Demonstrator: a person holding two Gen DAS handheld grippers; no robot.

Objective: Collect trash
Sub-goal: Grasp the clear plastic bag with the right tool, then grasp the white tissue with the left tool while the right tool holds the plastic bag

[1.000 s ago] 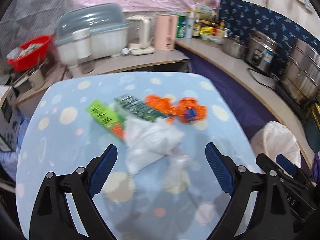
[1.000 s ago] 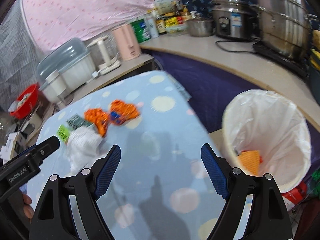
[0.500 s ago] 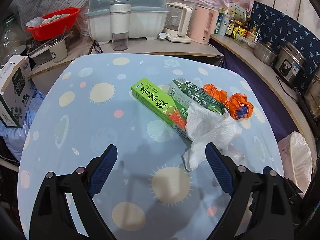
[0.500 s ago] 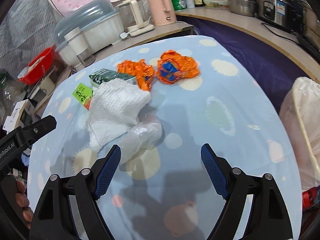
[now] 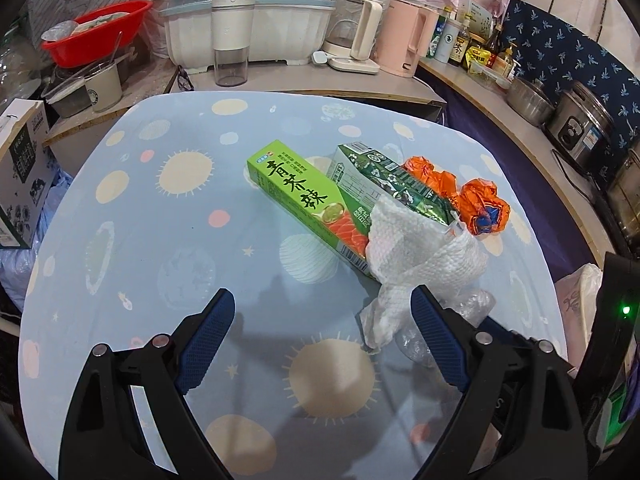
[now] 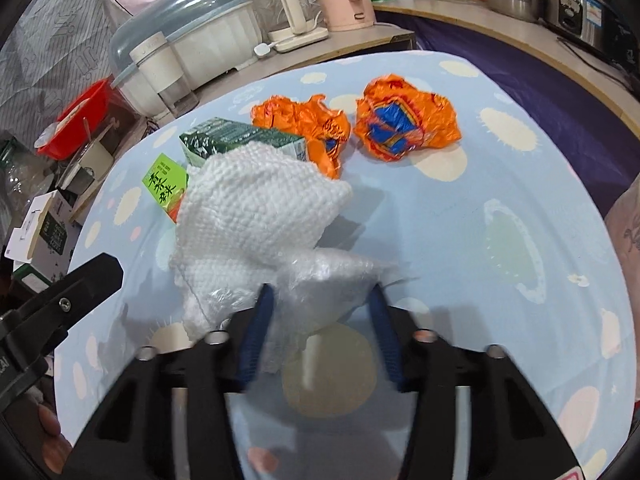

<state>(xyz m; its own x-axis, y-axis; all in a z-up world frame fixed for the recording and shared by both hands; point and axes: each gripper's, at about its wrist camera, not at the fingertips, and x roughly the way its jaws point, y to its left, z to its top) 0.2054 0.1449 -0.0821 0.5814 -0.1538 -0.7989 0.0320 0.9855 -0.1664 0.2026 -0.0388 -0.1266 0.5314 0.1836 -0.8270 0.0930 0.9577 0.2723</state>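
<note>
Trash lies on the blue spotted table [image 5: 160, 216]: a light green box [image 5: 306, 196], a dark green carton [image 5: 392, 184], two crumpled orange wrappers [image 6: 404, 120] [image 6: 308, 124], a white paper towel [image 6: 252, 212] and a clear plastic wrap [image 6: 324, 284]. My right gripper [image 6: 320, 304] has its jaws half closed around the clear plastic wrap, with the fingers blurred. My left gripper [image 5: 322, 320] is open and empty above the table, left of the paper towel [image 5: 420, 260].
A counter behind the table holds a covered dish rack [image 5: 248, 12], a blender cup [image 5: 232, 36], kettles [image 5: 360, 36], bottles and pots [image 5: 580, 128]. A red basin [image 5: 96, 32] and a cardboard box [image 5: 20, 168] are at the left. The white bin bag [image 5: 580, 288] shows at the right.
My right gripper swung from the bin back over the table, dropped to the clear plastic wrap and narrowed its jaws around it. My left gripper drew back and left, staying open.
</note>
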